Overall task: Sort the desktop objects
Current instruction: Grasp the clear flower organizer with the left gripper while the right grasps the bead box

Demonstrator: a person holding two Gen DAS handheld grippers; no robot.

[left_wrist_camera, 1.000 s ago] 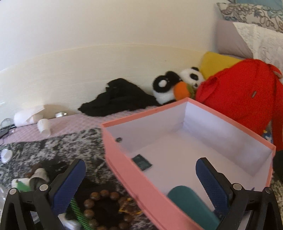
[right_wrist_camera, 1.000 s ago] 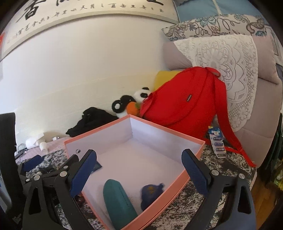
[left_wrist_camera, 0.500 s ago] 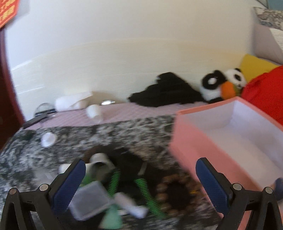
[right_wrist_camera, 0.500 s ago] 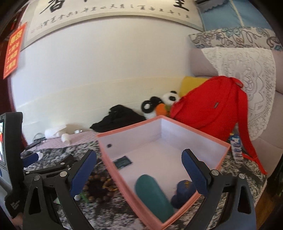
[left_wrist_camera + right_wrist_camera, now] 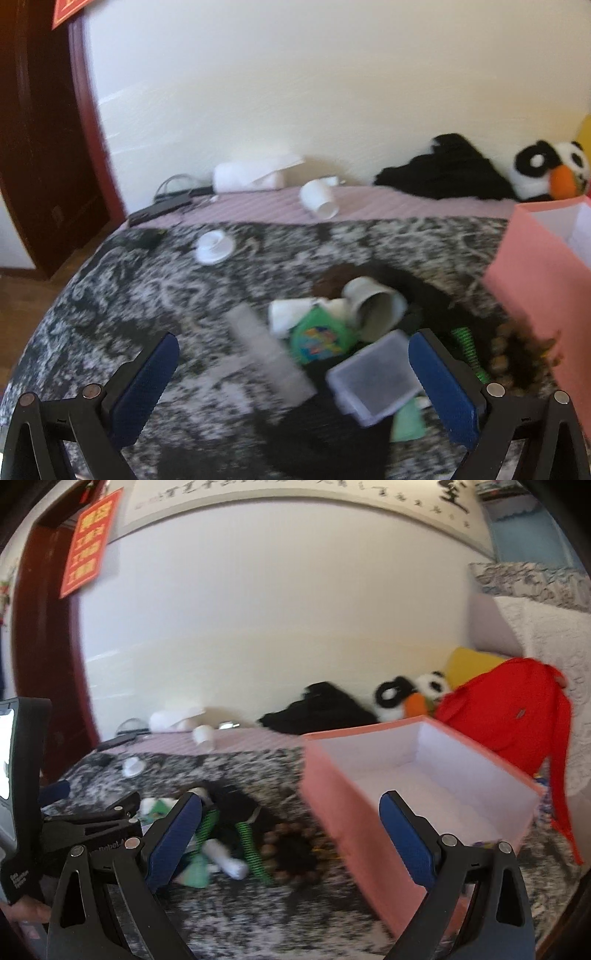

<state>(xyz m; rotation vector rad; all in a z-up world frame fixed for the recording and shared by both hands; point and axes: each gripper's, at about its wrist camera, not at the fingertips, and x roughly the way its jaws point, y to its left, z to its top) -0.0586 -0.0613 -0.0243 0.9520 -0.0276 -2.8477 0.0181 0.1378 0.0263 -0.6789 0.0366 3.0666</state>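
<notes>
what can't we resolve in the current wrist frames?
- Pink box floor: in the right wrist view the near wall and the right claw hide the near part, so contents cannot be told; the left wrist view cuts the box at the frame edge.
- Clutter pile: motion-blurred in both views; the green packet print is unreadable.
- Bead bracelet: blurred, partly behind the box in the left wrist view.
- Left claw: open, nothing held.

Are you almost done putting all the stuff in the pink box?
Not nearly. The pink box interior that shows looks bare from here. Both the left hand-held gripper and right hand-held gripper are open and empty. Left to sort: the clear container, green packet, paper cup and bead bracelet.
</notes>
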